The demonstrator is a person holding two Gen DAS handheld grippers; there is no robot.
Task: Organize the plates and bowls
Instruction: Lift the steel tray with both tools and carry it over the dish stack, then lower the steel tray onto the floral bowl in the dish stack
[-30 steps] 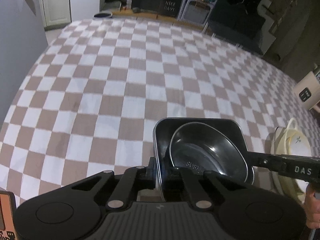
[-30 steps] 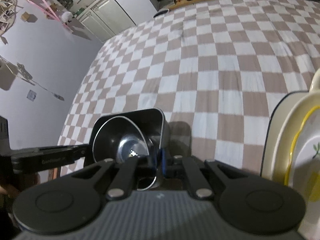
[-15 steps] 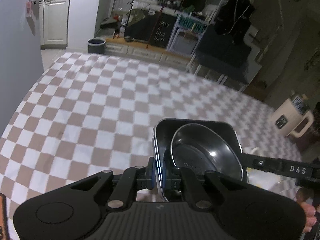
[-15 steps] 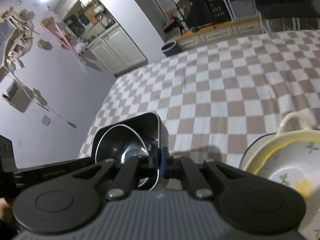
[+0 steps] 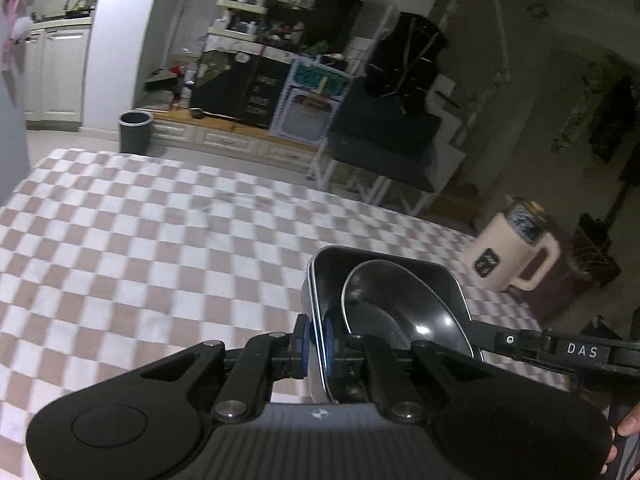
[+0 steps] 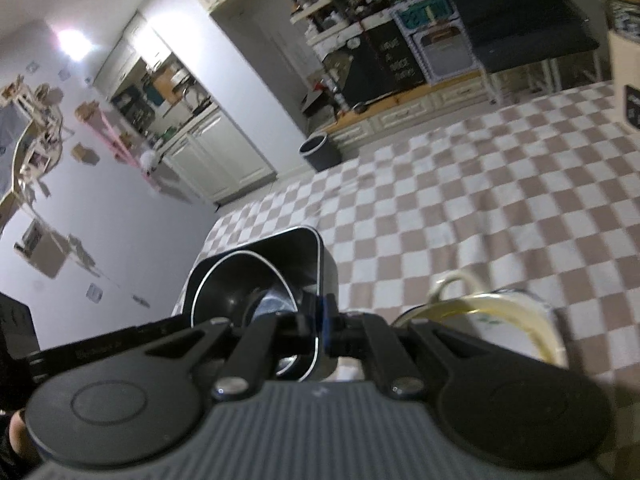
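Note:
A black square dish (image 5: 400, 276) with a round steel bowl (image 5: 394, 308) inside it hangs above the checkered table. My left gripper (image 5: 315, 346) is shut on the dish's left rim, blue pads pinching the wall. In the right wrist view the same square dish (image 6: 296, 248) and steel bowl (image 6: 236, 284) appear, and my right gripper (image 6: 320, 326) is shut on the dish's right rim. The other gripper's arm crosses each view. A stack of cream and yellow plates (image 6: 500, 312) lies on the table below my right gripper.
The brown and white checkered tablecloth (image 5: 140, 240) stretches ahead to the table's far edge. A cream jug-shaped appliance (image 5: 508, 256) stands at the right edge. A grey bin (image 5: 135, 130), cabinets and shelves stand beyond. A hand (image 5: 628, 432) shows at the lower right.
Both grippers have lifted the dish with the bowl off the table and tilted upward, so more of the room shows. The plate stack has dropped lower in the right view.

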